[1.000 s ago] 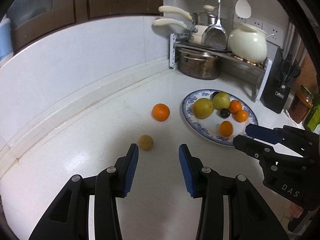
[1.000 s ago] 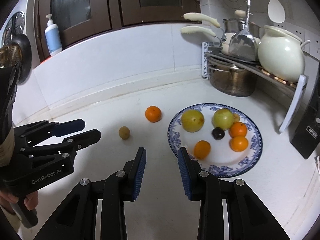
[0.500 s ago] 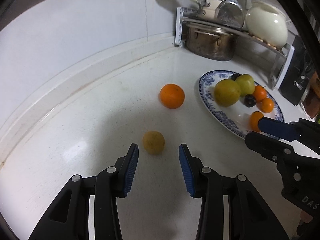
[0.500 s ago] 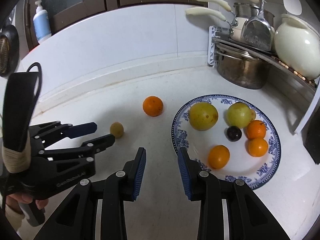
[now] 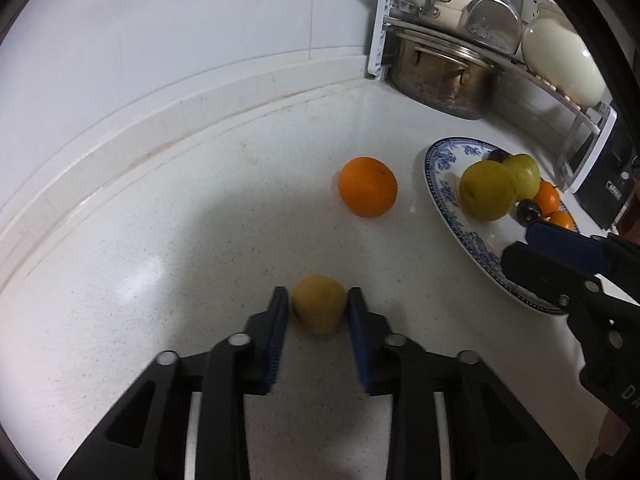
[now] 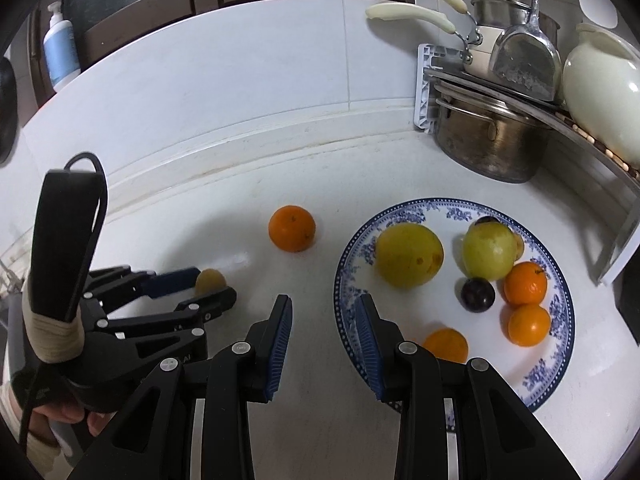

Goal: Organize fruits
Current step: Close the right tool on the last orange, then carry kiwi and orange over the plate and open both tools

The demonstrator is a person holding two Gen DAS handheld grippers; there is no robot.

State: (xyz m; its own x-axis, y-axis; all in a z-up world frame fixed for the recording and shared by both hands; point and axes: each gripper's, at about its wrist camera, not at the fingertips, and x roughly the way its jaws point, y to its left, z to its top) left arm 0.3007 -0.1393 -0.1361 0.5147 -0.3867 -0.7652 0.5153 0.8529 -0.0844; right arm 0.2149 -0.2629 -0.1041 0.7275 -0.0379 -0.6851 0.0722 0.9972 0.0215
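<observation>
Landmark: the plate [image 6: 560, 280], on the counter [image 6: 240, 168], as the right wrist view shows it.
On the plate: two large round fruits [image 6: 409, 255] side by side at the back, a plum [image 6: 477, 294] before them, small oranges [image 6: 525, 283] to the right and front.
Left of the plate: a lone orange [image 6: 292, 228], apart from the rim.
Farther left, nearer the camera: a small round fruit [image 5: 319, 304], between the left gripper [image 5: 319, 305] pads.
Behind the plate, to the right: a pot [image 6: 490, 140] under a rack [image 6: 520, 98].
Front rim: right gripper [image 6: 323, 322] just beside it.
</observation>
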